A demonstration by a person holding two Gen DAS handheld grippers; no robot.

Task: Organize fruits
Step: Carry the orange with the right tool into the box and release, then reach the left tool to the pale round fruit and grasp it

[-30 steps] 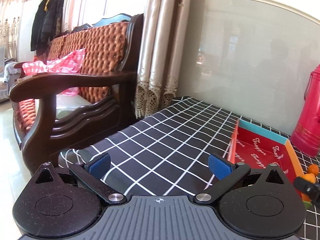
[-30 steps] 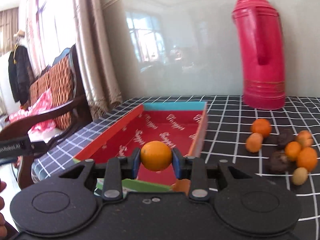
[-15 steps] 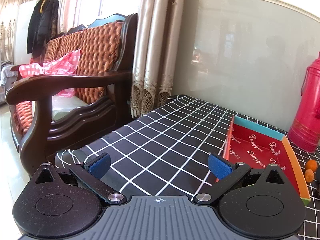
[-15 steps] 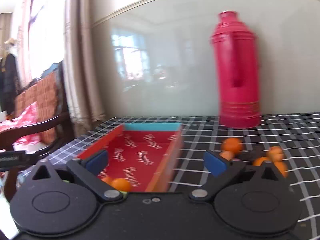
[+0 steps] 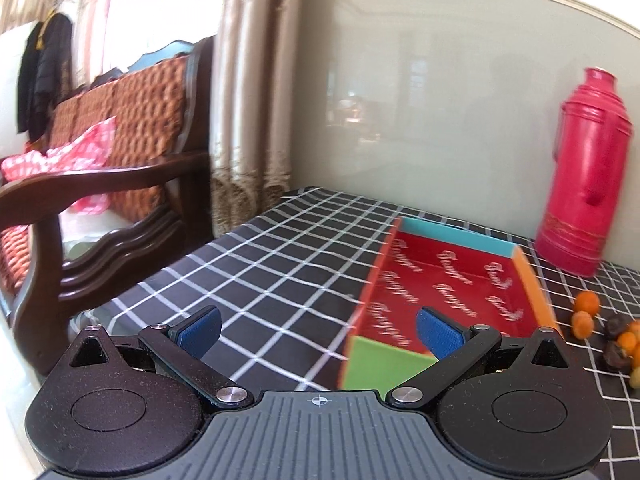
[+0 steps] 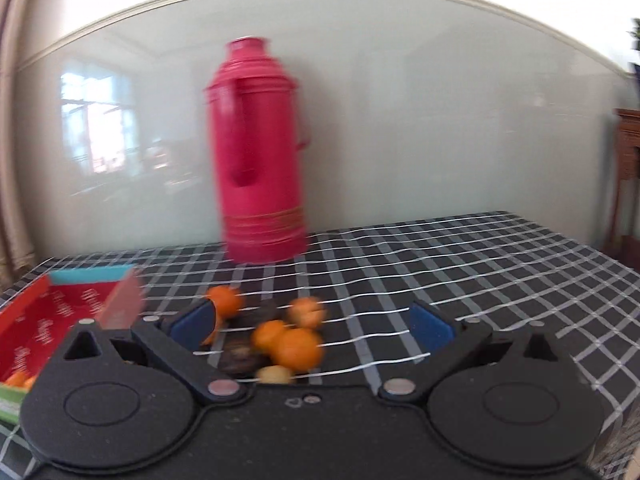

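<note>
A pile of small oranges mixed with dark fruits and a pale one lies on the checked tablecloth, straight ahead of my right gripper, which stands open and empty above it. The red tray is at the left of that view, with oranges in its near corner. My left gripper is open and empty, near the tray's green end. In the left wrist view the red tray lies ahead and the fruit pile sits at the right edge.
A tall red thermos stands at the back by the wall, behind the fruit pile; it also shows as the thermos in the left view. A wooden sofa and curtain flank the table's left edge.
My right gripper let go of the orange over the tray, opened wide and swung right to face the fruit pile. The left gripper shifted right, bringing the tray and thermos further into its view.
</note>
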